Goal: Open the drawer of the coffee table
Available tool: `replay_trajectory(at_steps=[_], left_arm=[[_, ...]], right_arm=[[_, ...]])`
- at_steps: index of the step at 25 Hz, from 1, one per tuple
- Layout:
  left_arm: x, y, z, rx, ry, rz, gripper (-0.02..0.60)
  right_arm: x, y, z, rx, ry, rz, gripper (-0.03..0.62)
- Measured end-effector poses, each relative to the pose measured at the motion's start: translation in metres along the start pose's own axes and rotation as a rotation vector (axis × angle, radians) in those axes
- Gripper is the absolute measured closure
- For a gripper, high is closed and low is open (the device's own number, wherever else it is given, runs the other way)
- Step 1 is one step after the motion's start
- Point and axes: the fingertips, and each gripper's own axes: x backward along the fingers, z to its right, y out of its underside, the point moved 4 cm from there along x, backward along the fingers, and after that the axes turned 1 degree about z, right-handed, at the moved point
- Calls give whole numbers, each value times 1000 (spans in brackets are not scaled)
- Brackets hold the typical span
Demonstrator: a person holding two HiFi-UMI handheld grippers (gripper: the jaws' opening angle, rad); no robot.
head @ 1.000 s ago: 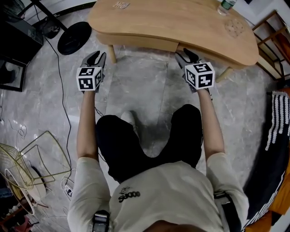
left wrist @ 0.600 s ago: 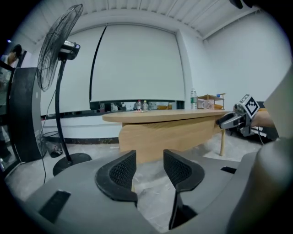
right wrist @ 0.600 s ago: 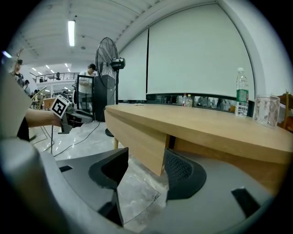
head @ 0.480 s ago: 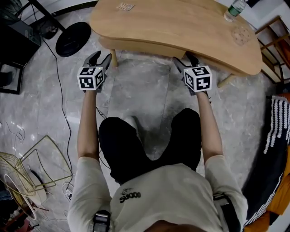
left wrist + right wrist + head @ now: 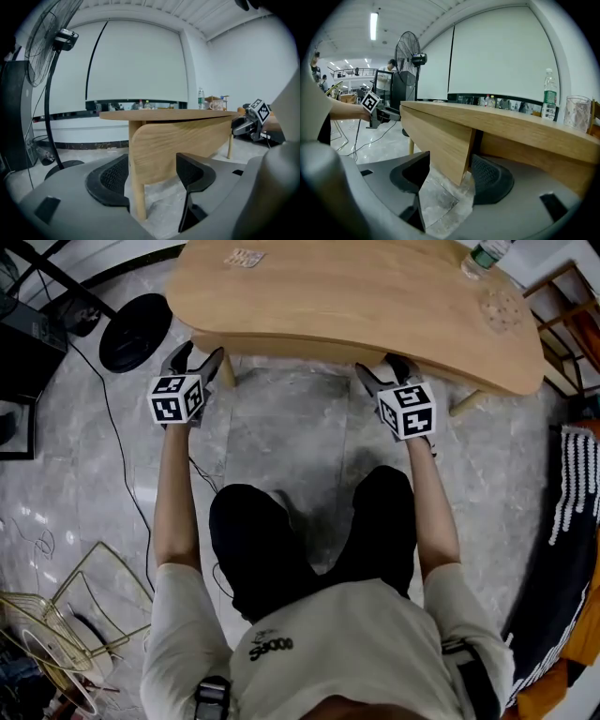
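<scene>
The light wooden coffee table (image 5: 375,296) stands across the top of the head view, with its drawer front (image 5: 281,341) under the near edge. My left gripper (image 5: 193,360) is at the drawer front's left end and my right gripper (image 5: 388,371) at its right end. In the left gripper view the drawer front (image 5: 178,140) and a table leg (image 5: 137,197) stand in the gap of the left gripper (image 5: 152,177), whose jaws are opening. The drawer front's corner (image 5: 440,140) lies between the jaws of the right gripper (image 5: 450,179), which are also opening. No pad presses on the wood.
A fan's round black base (image 5: 136,332) and a black cable (image 5: 117,446) lie left of the table. A water bottle (image 5: 485,253) and a glass (image 5: 502,307) stand on the table's right end. A wooden chair frame (image 5: 567,324) is at right, a wire rack (image 5: 56,643) at bottom left.
Both grippers have moved forward and down to the table's near edge, the left one also leftward. Their jaws have spread wider, now to either side of the drawer front's ends.
</scene>
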Motion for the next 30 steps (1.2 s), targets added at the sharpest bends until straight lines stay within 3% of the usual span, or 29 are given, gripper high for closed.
replay_trajectory(at_steps=[6,10,12,15,30], left_arm=[[-10,-4,-2,-18,82,18,268],[-8,-4,-2,16,112,36,280],[-6,-3,-3,9,110,26,294],[-3,-3,-3,3,101,13,304],[42,13,24,35,57,-15,305]], right_arm=[[-3,-4,3,-28,14,-11,355],[-2,-3,4,6,16,-55,355],[0,-2,4,4,10,-64,358],[7,-1,4,-12,10,-57,421],[45,15,-13,13,-61,-54,462]])
